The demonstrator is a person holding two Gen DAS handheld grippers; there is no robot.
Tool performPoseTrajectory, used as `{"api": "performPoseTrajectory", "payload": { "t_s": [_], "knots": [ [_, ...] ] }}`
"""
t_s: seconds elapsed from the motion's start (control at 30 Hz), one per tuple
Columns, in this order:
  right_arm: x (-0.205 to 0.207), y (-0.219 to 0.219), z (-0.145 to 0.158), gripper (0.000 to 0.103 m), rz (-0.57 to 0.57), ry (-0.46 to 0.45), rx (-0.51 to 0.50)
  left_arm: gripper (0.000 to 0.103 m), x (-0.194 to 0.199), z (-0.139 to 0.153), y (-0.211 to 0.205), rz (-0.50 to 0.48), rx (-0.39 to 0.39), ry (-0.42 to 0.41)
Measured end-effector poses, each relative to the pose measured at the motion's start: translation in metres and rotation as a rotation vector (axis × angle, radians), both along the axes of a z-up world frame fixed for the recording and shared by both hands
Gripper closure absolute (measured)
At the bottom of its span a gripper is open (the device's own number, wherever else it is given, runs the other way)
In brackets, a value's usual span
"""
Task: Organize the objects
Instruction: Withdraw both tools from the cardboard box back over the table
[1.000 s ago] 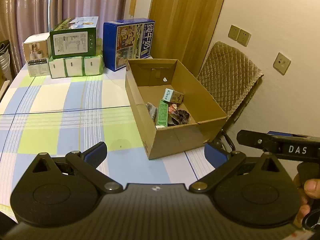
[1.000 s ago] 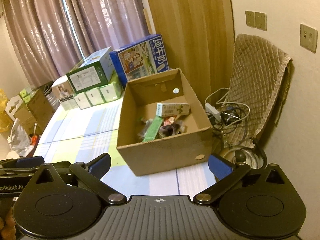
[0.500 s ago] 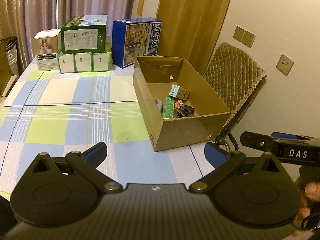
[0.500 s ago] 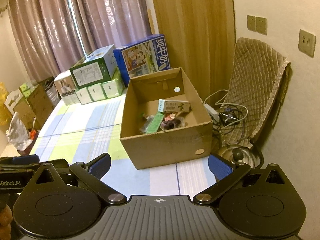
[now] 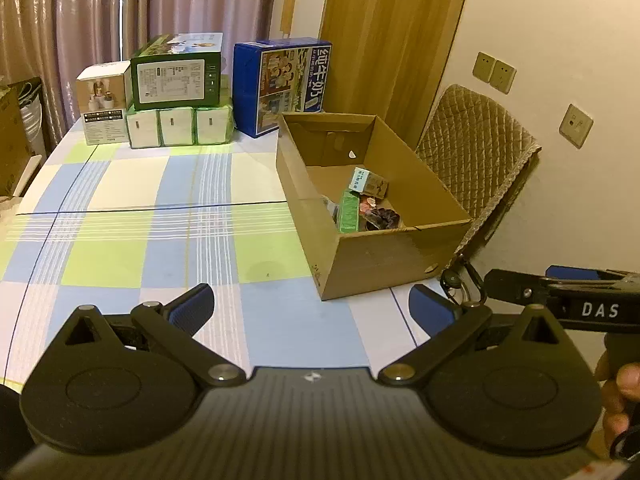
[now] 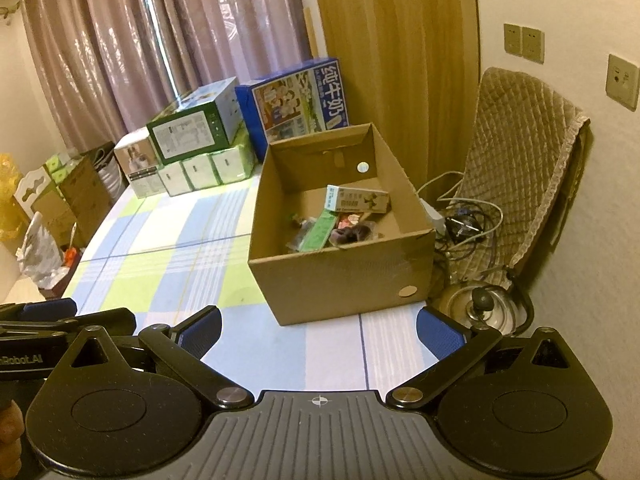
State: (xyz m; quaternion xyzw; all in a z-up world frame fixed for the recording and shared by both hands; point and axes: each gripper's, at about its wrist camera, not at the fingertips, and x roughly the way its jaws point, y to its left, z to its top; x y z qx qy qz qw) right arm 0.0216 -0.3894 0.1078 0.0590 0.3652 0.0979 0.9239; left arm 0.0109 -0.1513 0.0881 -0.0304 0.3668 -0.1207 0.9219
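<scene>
Nearest, the left gripper point(image 5: 310, 308) and the right gripper point(image 6: 318, 326) are held above a checked tablecloth point(image 5: 140, 220), each with blue-padded fingers spread wide apart and nothing between them. Beyond them, an open cardboard box point(image 6: 340, 276) is set near the table's right edge, and small packets point(image 6: 356, 200) are seen inside it. Farthest back, stacked cartons point(image 5: 176, 92) are lined up before curtains.

Cardboard box point(image 6: 340, 280): near wall hides lower parts of the contents; dark crumpled item point(image 6: 352, 235) unidentifiable. Right gripper body point(image 5: 560, 304): cut by right picture edge. Brown carton point(image 5: 12, 140): cut by left edge.
</scene>
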Motion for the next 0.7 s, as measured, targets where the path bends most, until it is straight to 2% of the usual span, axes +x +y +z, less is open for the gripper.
{"api": "performPoseTrajectory", "payload": {
  "t_s": [0.7],
  "knots": [
    [0.0034, 0.0037, 0.0010, 0.002, 0.009, 0.001, -0.014, 0.001, 0.0040, -0.0059, 0.0048, 0.009, -0.005, 0.006]
  ]
}}
